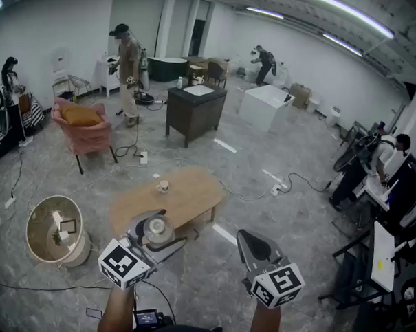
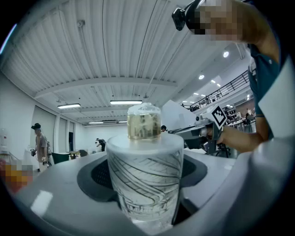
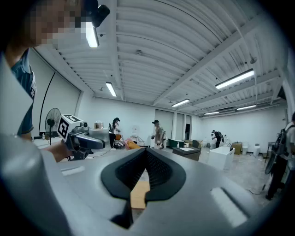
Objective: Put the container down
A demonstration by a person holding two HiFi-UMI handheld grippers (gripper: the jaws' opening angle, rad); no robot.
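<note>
- Head view: the left hand-held gripper (image 1: 154,234) is clamped on the container (image 1: 156,229), a pale round pot with a knobbed lid. It is carried in the air at the near edge of the oval wooden desk (image 1: 185,201), not yet resting on it. It looks upright, which probably keeps the lid seated.
- The right hand-held gripper (image 1: 253,244) hangs apart to the right over the floor (image 1: 279,221), likely parked out of the way. A small cup (image 1: 163,186) stands on the desk's far side, leaving bare wood nearer for the set-down.
- The floor is grey marble-patterned tile with cables across it. Around the desk are a round basket (image 1: 39,248), a pink armchair (image 1: 82,129), a dark cabinet (image 1: 194,111) and a white tub (image 1: 264,106).
- Left gripper view: the container (image 2: 145,182) fills the space between the jaws, both pads pressing its line-patterned sides. The lid knob (image 2: 144,120) rises above, so the grip sits low on the body.
- Right gripper view: the right hand-held gripper (image 3: 146,159) has its jaws closed together on nothing. A sliver of the wooden desk (image 3: 137,197) shows below them, and a ribbed white ceiling with strip lights overhead.
</note>
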